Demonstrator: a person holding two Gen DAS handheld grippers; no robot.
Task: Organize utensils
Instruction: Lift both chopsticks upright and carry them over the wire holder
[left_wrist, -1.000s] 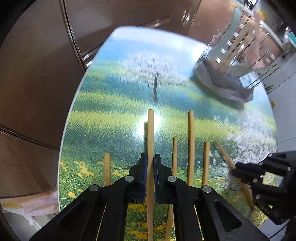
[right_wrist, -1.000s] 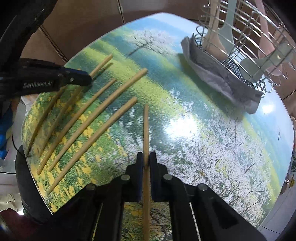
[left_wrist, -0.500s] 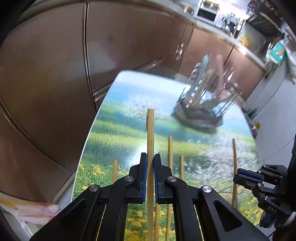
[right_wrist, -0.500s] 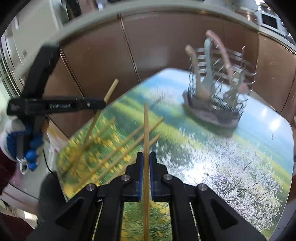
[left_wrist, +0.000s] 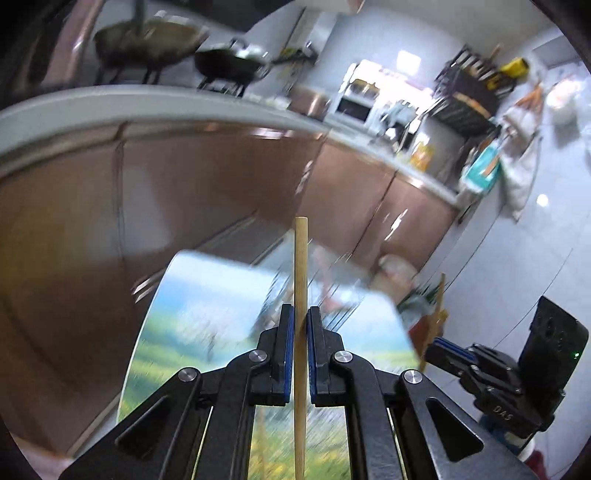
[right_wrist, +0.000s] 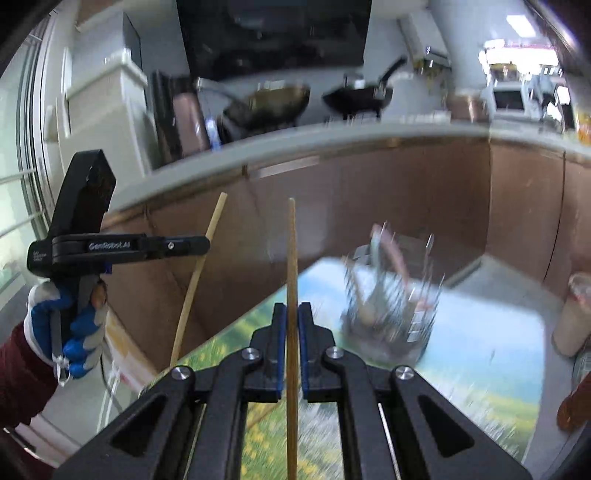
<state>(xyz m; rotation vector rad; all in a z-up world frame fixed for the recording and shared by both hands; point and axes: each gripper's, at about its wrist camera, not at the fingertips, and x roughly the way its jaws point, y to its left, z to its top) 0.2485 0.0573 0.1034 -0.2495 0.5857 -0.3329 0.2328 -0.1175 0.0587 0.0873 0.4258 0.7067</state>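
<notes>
**Both grippers hold a chopstick above the table**

The left gripper (left_wrist: 301, 325) has its blue-padded fingers (left_wrist: 287, 332) pressed narrow on a wooden chopstick (left_wrist: 301, 266). The stick runs straight up between them, and its blunt end stands in front of the brown cabinet doors (left_wrist: 221, 177). From the right wrist camera the same gripper (right_wrist: 199, 245) shows side on, gripped by a hand in a blue and white glove (right_wrist: 70, 325), with its chopstick (right_wrist: 195, 273) slanting up through the fingertips and well off the table.

The right gripper (right_wrist: 291, 321) is likewise closed tight on a second chopstick (right_wrist: 292, 258), which rises past the fingertips towards the grey counter edge (right_wrist: 332, 144). In the left wrist camera this gripper (left_wrist: 439, 350) sits at the lower right, with its chopstick (left_wrist: 437, 306) standing nearly upright.

Below both grippers lies the table (left_wrist: 207, 288) with its printed meadow and blossom picture; its surface is smeared by blur. At its far end stands a wire utensil rack (right_wrist: 391, 306) with several utensils upright in it, too blurred to tell apart. In the left view the rack (left_wrist: 332, 288) is only a streak just beside the held stick.

Two dark pans (right_wrist: 354, 99) rest on the stove at the counter behind.
</notes>
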